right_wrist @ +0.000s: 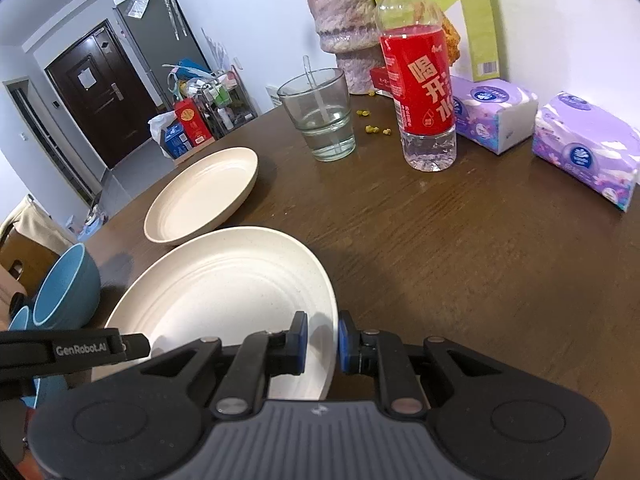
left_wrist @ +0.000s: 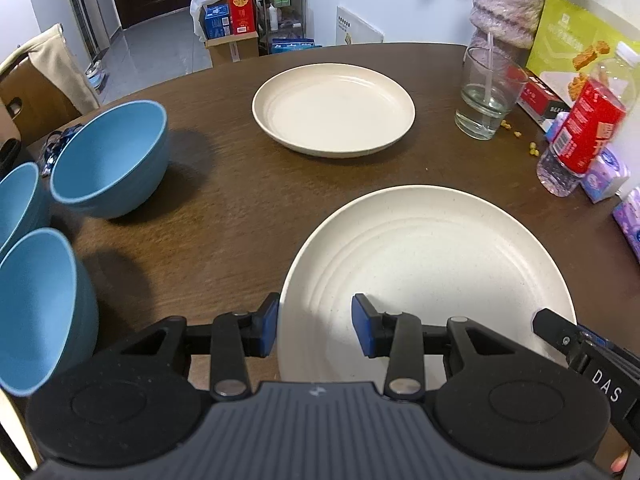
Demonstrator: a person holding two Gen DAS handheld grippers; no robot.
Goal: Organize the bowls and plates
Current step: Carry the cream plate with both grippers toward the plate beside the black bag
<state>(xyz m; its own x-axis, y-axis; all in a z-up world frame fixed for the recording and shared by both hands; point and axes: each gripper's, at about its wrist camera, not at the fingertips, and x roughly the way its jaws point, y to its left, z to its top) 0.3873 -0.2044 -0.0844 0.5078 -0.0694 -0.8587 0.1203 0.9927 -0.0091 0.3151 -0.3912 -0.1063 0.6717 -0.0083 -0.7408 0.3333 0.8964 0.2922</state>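
A cream plate (left_wrist: 432, 264) (right_wrist: 224, 288) hangs a little above the brown table (left_wrist: 240, 208), held from both sides. My left gripper (left_wrist: 314, 330) is shut on its left rim, one pad outside the rim and one inside the dish. My right gripper (right_wrist: 322, 338) is shut on its right rim. A second cream plate (left_wrist: 334, 108) (right_wrist: 200, 196) lies flat further back. Three blue bowls stand at the left: one large (left_wrist: 108, 156) (right_wrist: 64, 284), one at the edge (left_wrist: 16, 200), one close by (left_wrist: 36, 308).
A glass (right_wrist: 320, 116) with water and a stirrer, a red-labelled bottle (right_wrist: 424, 80), two purple tissue packs (right_wrist: 494, 114) and a vase (right_wrist: 344, 28) crowd the table's right and back. A chair (left_wrist: 40, 76) stands beyond the left edge.
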